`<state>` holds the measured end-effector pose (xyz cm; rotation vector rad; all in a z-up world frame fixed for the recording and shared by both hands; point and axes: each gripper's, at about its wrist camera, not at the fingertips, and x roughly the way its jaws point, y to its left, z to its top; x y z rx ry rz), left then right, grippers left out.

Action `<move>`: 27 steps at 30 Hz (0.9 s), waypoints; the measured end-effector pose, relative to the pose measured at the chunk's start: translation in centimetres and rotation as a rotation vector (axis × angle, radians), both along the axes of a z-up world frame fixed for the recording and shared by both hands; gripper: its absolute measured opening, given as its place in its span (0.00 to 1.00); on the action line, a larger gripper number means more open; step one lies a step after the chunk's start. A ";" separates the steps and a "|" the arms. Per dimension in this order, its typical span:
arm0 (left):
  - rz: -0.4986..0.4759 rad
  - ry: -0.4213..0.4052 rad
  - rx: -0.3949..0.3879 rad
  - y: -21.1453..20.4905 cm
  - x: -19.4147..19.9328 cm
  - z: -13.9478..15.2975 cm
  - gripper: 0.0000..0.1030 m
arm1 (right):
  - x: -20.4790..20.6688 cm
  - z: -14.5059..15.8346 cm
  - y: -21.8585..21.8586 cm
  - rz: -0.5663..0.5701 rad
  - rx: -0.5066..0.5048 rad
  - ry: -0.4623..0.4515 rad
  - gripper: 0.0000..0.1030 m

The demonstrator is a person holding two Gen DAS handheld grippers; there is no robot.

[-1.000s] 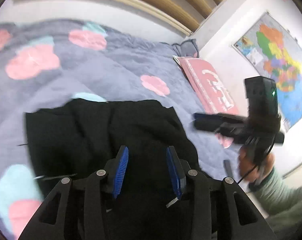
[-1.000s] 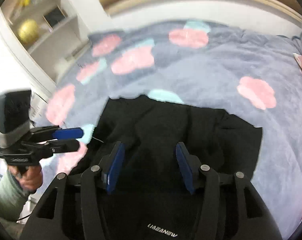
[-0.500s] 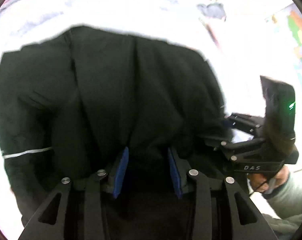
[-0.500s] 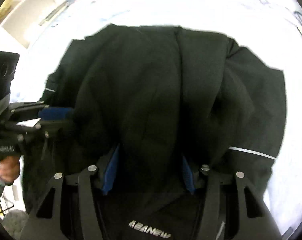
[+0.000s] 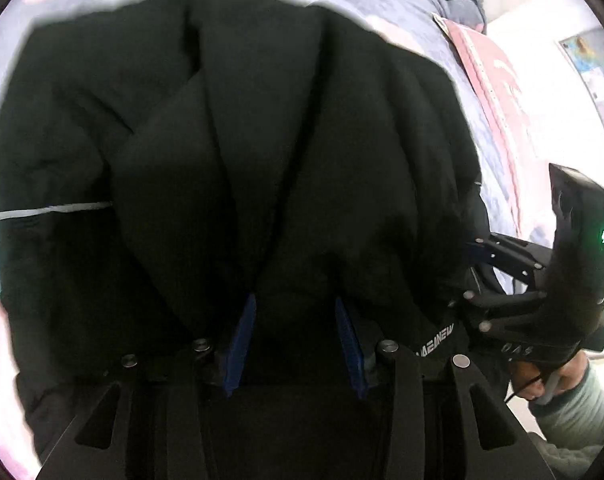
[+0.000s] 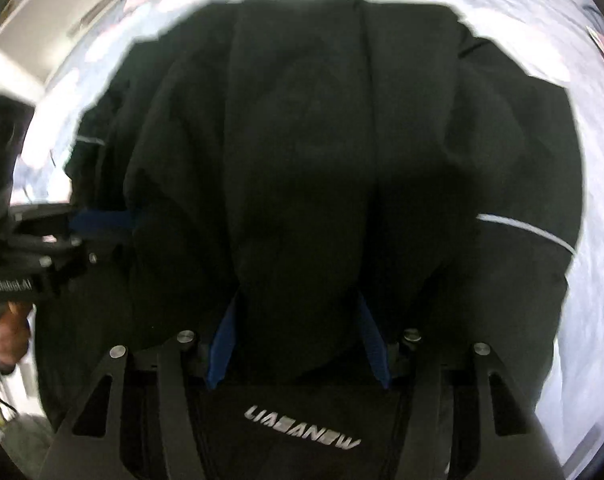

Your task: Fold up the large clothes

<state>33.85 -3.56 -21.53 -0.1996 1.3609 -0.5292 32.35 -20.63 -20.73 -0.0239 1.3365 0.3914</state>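
Note:
A large black jacket (image 5: 262, 140) fills both views, lying on the bed with thick folds and a thin white stripe (image 5: 54, 210) on a sleeve. White lettering (image 6: 302, 428) shows on its near edge. My left gripper (image 5: 296, 336) has its blue pads spread, with a bulge of black cloth between them. My right gripper (image 6: 298, 340) stands the same way, open with cloth between its pads. The right gripper also shows in the left wrist view (image 5: 513, 276), at the jacket's right edge. The left gripper shows in the right wrist view (image 6: 102, 224), at the left edge.
The jacket lies on a grey-blue quilt (image 5: 381, 4) with pink and teal flowers. A pink pillow (image 5: 497, 80) lies at the bed's right side, below a wall map (image 5: 597, 72). A white shelf unit (image 6: 42, 40) stands to the left.
Both grippers have dropped from above the bed to the jacket's near edge and pushed forward, so cloth now sits between the pads. The jacket fills the views.

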 end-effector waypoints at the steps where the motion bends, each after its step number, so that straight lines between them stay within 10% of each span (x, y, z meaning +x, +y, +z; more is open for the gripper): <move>1: -0.007 -0.029 0.011 0.0 -0.6 1.0 0.42 | -0.3 0.8 -0.4 -0.013 0.022 -0.007 0.57; 10: 0.193 -0.128 -0.086 8.8 -8.3 6.4 0.42 | -6.3 5.6 -6.8 -0.118 0.073 -0.072 0.59; 27: 0.369 -0.077 0.017 17.2 -15.2 1.5 0.43 | -13.7 3.7 -14.0 -0.351 0.017 -0.068 0.60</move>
